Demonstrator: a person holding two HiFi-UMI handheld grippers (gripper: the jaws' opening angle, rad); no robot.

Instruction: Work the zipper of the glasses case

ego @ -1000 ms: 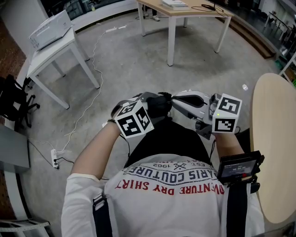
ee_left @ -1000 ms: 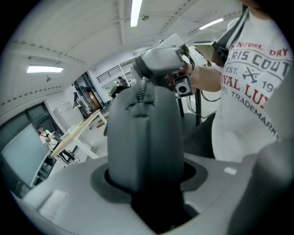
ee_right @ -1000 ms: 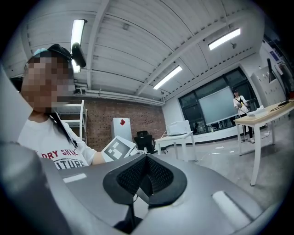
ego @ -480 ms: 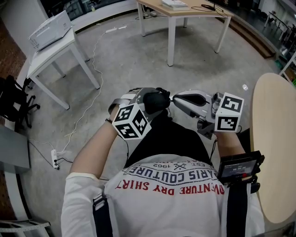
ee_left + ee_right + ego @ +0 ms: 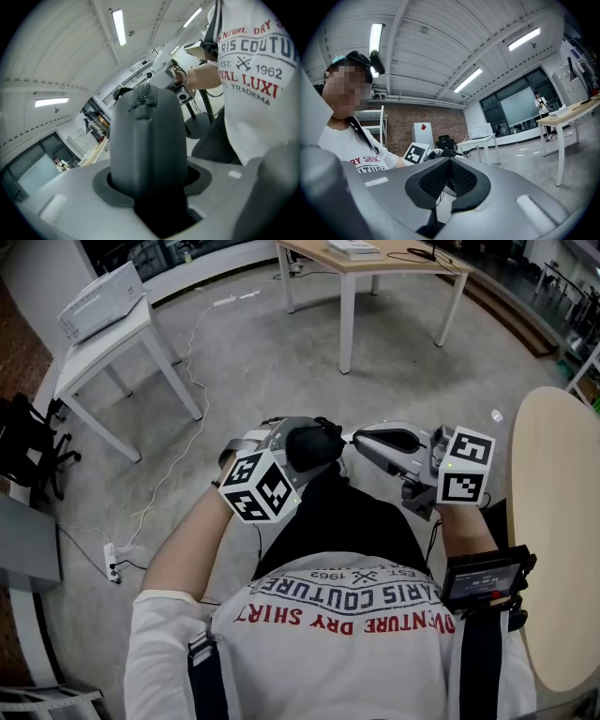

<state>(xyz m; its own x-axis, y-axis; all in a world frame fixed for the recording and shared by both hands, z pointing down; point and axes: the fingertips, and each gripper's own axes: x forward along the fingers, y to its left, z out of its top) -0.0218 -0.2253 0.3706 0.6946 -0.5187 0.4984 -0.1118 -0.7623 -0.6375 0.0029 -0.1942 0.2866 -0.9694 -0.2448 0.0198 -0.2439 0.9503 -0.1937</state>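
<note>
- The left tongs (image 5: 150, 185) are clamped on the glasses case (image 5: 147, 140), a dark grey rounded shell that stands up between their pads.
- The zipper (image 5: 142, 96) runs over the end of the glasses case farthest from the left tongs.
- In the head view the glasses case hangs in the air above the person's lap (image 5: 342, 517), resting on no worktop.
- The right tongs (image 5: 450, 164) are pressed together, their ribbed pads meeting at the tips. They reach toward the glasses case from its right, with the tips just beside its end. Whether anything thin is pinched between them cannot be told.
- The left marker cube (image 5: 258, 486) sits just left of and nearer than the glasses case. The right marker cube (image 5: 464, 479) sits farther off to its right.
- A round pale worktop (image 5: 558, 521) lies well to the right of the glasses case.
- A white worktop (image 5: 108, 348) carrying a white box (image 5: 101, 298) stands far left of and beyond the glasses case.
- A wooden worktop (image 5: 375, 261) stands straight beyond the glasses case.
</note>
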